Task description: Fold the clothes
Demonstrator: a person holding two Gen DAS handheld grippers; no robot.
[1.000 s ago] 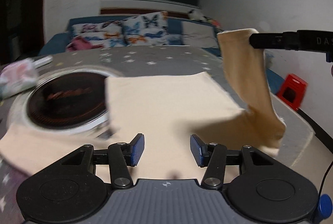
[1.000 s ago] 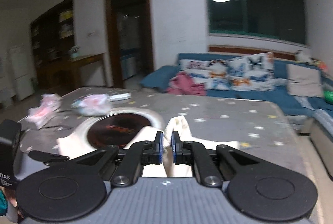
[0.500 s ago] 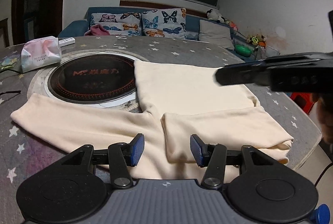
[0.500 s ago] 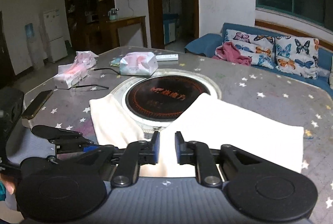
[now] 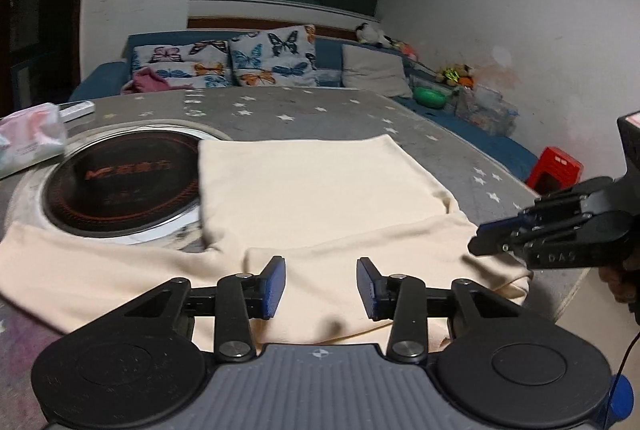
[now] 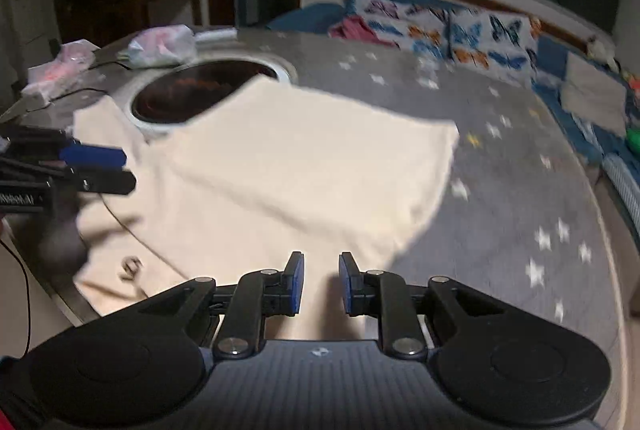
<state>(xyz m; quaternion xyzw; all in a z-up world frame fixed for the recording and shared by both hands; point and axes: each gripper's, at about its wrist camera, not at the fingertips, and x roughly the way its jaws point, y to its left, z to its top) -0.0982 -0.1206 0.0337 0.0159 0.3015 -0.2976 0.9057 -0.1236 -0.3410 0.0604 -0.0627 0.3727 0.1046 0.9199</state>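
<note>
A cream long-sleeved garment lies flat on the grey star-patterned table. Its right sleeve is folded across the body and its left sleeve stretches out to the left. My left gripper is open and empty, just above the garment's near edge. My right gripper is open and empty, low over the garment's near right edge. The right gripper also shows in the left wrist view, at the garment's right end. The left gripper shows in the right wrist view.
A round black cooktop is set into the table, partly under the garment. Tissue packs and a remote lie at the left. A sofa with butterfly cushions stands behind. A red stool stands off the table's right edge.
My right gripper carried the right sleeve over the body, laid it down and opened. It has since pulled back toward the garment's right edge. My left gripper stayed open.
</note>
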